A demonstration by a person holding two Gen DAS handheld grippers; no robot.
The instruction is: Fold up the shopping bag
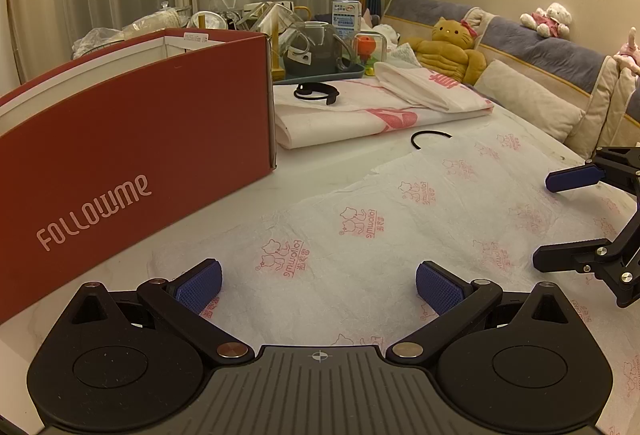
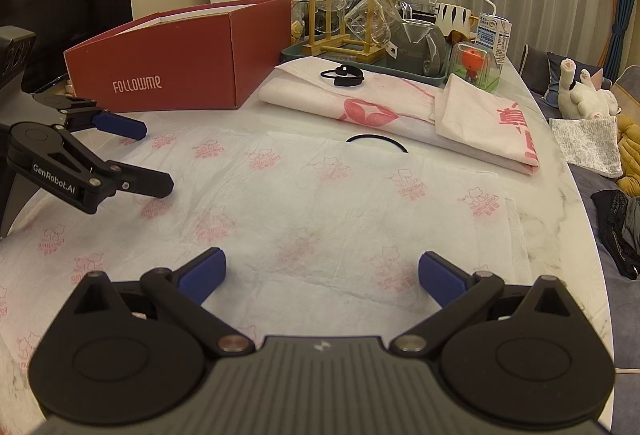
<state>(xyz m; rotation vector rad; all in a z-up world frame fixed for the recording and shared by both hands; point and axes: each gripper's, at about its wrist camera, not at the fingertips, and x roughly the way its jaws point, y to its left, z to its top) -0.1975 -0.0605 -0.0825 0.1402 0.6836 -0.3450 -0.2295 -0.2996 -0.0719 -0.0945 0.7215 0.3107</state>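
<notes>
A white shopping bag [image 2: 320, 195] printed with small pink cat logos lies flat on the marble table, its black cord handle [image 2: 378, 141] at the far edge. The same bag [image 1: 400, 219] fills the near table in the left wrist view, handle [image 1: 430, 137] beyond it. My left gripper [image 1: 319, 285] hovers low over the bag's left part, open, nothing between its blue pads. It shows from the side in the right wrist view [image 2: 154, 159]. My right gripper [image 2: 322, 275] is open above the bag's near edge, and appears at the right [image 1: 560, 219] in the left wrist view.
A red FOLLOWME box [image 2: 180, 71] stands at the back left beside the bag. Behind the bag lie folded white bags [image 2: 400, 111] with pink print and a black handle. A tray of glassware [image 2: 372, 31], a drink carton [image 2: 494, 35] and a toy stand further back. The table edge [image 2: 576, 219] curves at right, with a sofa and plush toys beyond.
</notes>
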